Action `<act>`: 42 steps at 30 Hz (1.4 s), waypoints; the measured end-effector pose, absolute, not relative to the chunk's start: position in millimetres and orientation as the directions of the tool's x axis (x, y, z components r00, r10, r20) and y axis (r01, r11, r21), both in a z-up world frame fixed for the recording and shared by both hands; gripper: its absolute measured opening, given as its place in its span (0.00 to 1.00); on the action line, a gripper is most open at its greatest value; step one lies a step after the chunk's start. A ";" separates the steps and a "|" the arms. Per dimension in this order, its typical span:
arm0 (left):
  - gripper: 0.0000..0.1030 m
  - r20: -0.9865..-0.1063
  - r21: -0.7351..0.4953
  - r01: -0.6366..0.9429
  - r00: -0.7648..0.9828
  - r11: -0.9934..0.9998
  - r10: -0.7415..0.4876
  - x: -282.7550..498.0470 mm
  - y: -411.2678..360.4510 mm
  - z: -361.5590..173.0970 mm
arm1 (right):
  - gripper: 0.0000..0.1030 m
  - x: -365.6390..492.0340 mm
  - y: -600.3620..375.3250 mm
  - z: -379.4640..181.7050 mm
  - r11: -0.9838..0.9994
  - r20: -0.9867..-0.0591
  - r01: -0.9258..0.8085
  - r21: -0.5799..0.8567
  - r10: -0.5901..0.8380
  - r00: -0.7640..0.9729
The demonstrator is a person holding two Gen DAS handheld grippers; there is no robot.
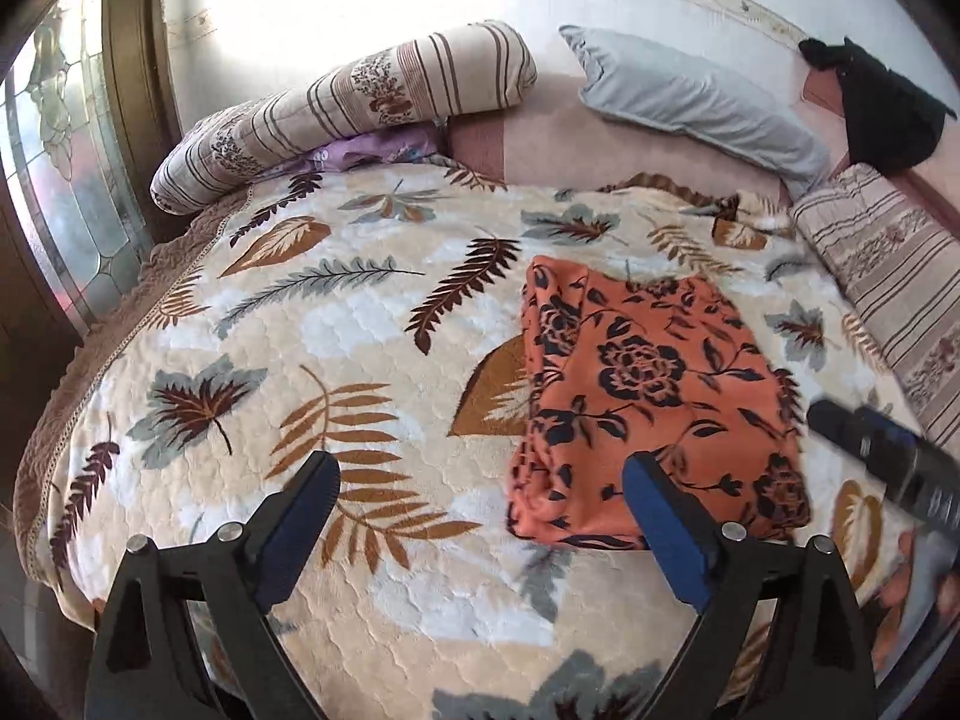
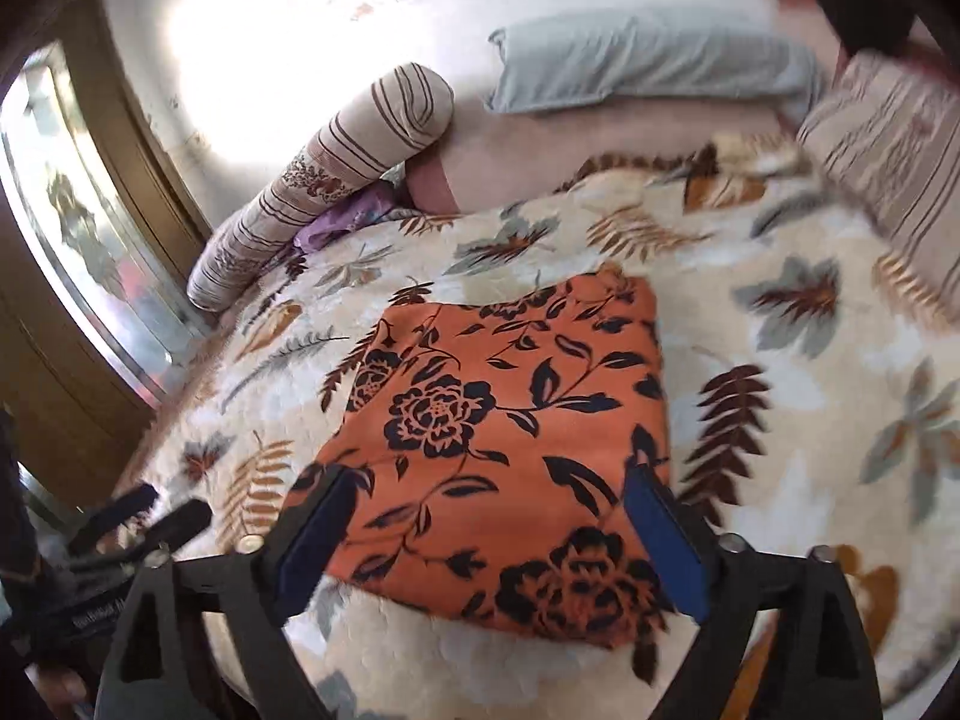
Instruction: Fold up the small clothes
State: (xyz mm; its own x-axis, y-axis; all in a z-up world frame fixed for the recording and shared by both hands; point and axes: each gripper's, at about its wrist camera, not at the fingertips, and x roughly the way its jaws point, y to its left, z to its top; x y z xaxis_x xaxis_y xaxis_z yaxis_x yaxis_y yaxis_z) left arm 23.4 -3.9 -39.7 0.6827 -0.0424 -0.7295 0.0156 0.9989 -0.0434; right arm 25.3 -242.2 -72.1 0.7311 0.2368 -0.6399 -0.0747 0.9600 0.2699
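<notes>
- The left hand-held gripper (image 1: 480, 480) has two black plastic fingers faced with blue foam-like pads (image 1: 666, 516). Its jaws stand wide apart with nothing between them, above the bedspread.
- The right hand-held gripper (image 2: 489, 510) is built the same way, jaws spread wide. It hangs over the near edge of the garment, and the pads are not pressing on it.
- One folded orange garment (image 2: 504, 420) with a black rose-and-leaf print lies flat on the bed as a rough rectangle. The cloth looks soft and smooth. In the left wrist view it lies just beyond and to the right of the left tool's right finger.
- The quilted bedspread (image 1: 360, 324) is plush and cream-coloured, stitched in a scale pattern and printed with brown, tan and grey leaves.
- Two striped beige bolsters lie at the sides: one at the far left (image 1: 336, 108), one at the right (image 1: 888, 288).
- One pale grey pillow (image 1: 690, 96) rests at the far end of the bed.
- A purple cloth (image 1: 372, 150) peeks from under the left bolster.
- A black fabric item (image 1: 888, 114) lies at the far right.
</notes>
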 end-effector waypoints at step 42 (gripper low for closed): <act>1.00 -0.692 0.015 0.063 0.721 0.998 -0.035 9.4 -52.3 -11.3 | 1.00 -22.8 -232.7 -55.1 0.999 -0.653 0.005 0.043 0.024 0.757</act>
